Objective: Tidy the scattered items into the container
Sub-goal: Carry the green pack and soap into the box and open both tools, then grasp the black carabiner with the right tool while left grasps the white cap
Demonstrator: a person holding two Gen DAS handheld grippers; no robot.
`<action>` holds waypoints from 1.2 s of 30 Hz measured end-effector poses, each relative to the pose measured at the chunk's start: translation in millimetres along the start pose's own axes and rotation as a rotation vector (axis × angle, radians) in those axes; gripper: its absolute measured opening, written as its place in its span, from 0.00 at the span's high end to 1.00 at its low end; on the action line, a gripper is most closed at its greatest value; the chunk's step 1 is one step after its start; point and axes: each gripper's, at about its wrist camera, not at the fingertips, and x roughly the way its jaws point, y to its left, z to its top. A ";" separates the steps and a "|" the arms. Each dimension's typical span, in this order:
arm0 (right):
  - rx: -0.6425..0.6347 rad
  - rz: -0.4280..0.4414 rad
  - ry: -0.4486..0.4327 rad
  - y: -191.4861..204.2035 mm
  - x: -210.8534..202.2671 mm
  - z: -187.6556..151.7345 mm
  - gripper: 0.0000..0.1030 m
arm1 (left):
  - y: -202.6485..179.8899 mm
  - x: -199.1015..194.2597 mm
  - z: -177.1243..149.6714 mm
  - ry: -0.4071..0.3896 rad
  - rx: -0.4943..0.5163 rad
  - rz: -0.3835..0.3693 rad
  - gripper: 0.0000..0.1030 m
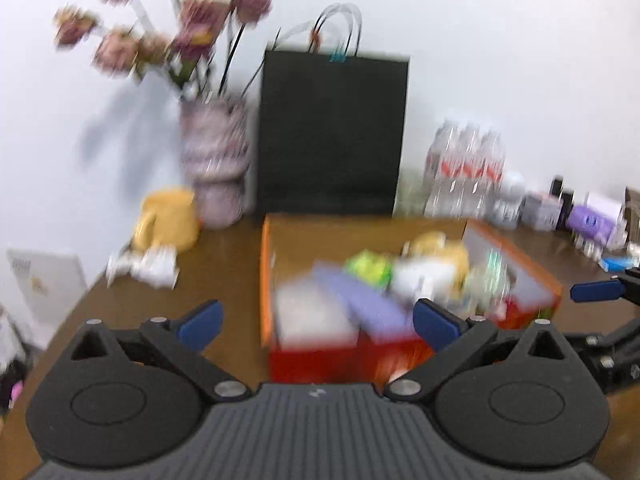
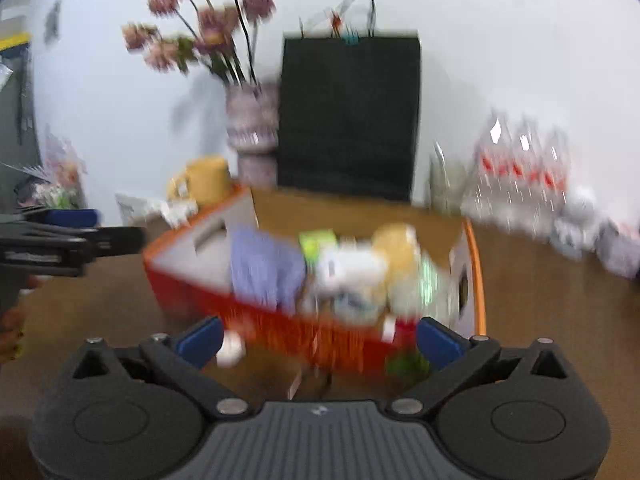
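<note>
On the brown wooden table (image 1: 232,264) sits an orange and red cardboard box (image 1: 320,356) with its top open, and it is full of small things: a flat purple packet (image 1: 360,300), a bright green packet (image 1: 368,268), a white blurry lump (image 1: 416,280) and a soft yellow thing (image 1: 444,248). Both pictures are blurry. The left gripper (image 1: 318,322) has its blue-tipped fingers (image 1: 200,324) spread wide apart, with nothing held; the near side of the box shows between them. The right gripper (image 2: 320,342) is spread wide too and grips nothing. Far behind the box stand a tall black paper bag (image 1: 332,132), a pinkish vase with dried pink flowers (image 1: 216,164), a yellow mug (image 1: 168,220) and a pack of clear water bottles (image 1: 464,172). Only the left view shows the crumpled white thing (image 1: 148,268) near the mug and the small purple bottles (image 1: 592,222) at the far right. Only the right view shows a small white ball (image 2: 231,350) and a green thing (image 2: 406,364) lying on the table just outside the near side of the box.
</note>
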 end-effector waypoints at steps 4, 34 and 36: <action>0.057 -0.021 0.090 5.0 28.2 -25.5 0.11 | 12.6 -1.5 -31.8 0.086 -0.002 0.017 0.00; 0.146 -0.024 0.112 -20.8 33.9 -50.7 0.97 | -65.0 65.4 -41.3 0.174 0.078 -0.023 0.16; 0.161 -0.010 0.102 -26.3 30.1 -52.9 0.93 | -67.7 70.7 -40.7 0.180 0.077 -0.007 0.18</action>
